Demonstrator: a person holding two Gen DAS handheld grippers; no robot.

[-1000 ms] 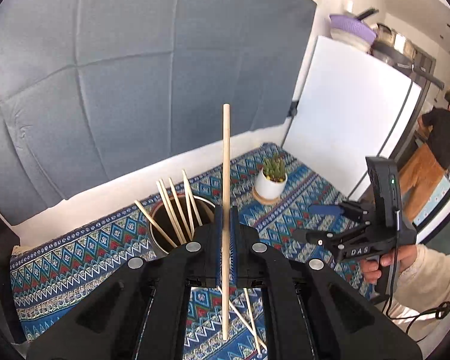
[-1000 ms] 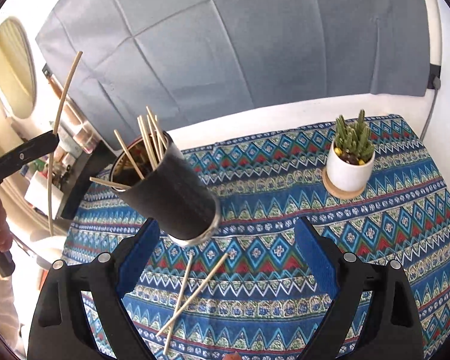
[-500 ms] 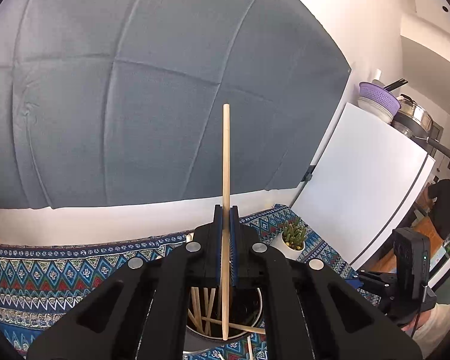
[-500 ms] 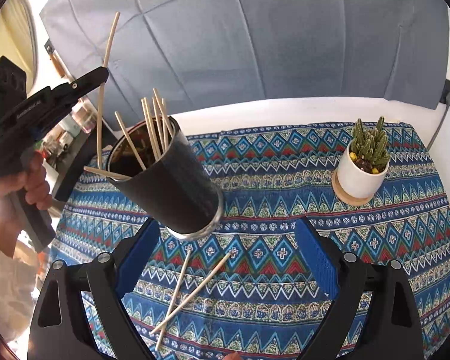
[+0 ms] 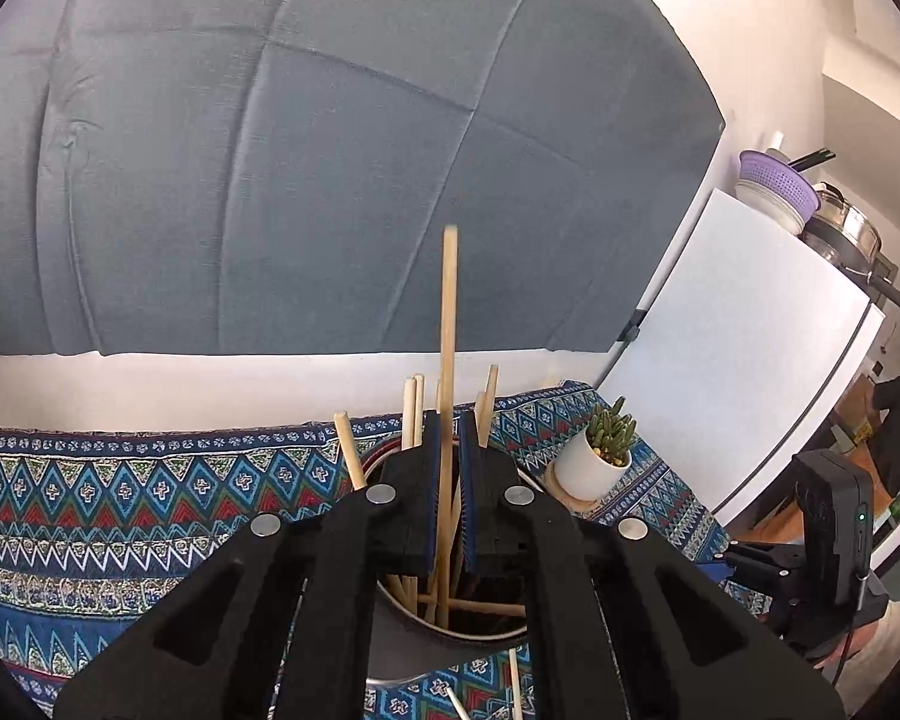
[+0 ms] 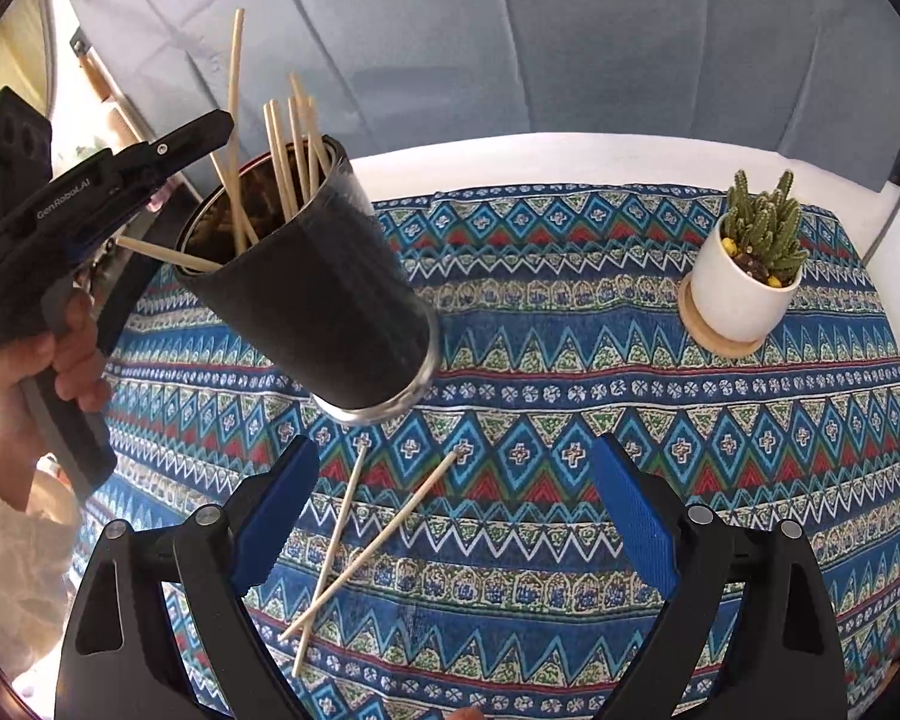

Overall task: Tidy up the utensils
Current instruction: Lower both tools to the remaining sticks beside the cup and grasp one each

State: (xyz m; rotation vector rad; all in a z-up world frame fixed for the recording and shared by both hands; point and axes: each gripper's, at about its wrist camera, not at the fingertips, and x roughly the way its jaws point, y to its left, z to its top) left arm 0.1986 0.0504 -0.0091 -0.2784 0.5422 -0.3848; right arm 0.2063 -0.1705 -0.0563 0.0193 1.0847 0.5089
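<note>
A blue, red and white geometric-patterned tablecloth (image 6: 630, 372) is covering the table. On it a tall dark cylindrical metal cup (image 6: 324, 300) is standing, and a bunch of pale wooden chopsticks (image 6: 291, 150) is leaning inside it, tips rising above the rim. Well to the cup's right, a small white ceramic pot with a green cactus (image 6: 747, 276) is sitting on a round wooden coaster.

The left gripper (image 5: 449, 474) is hovering right over the cup's mouth, its blue-padded jaws parted slightly on either side of a long light wooden chopstick (image 5: 448, 360). That stick is standing nearly upright, its lower end already down inside the cup among the others; whether the pads are touching it cannot be told.

The right gripper (image 6: 453, 516) is hanging low over the cloth in front of the cup, jaws spread wide and holding nothing. Between them two loose wooden chopsticks (image 6: 354, 546) are lying crossed on the cloth.
</note>
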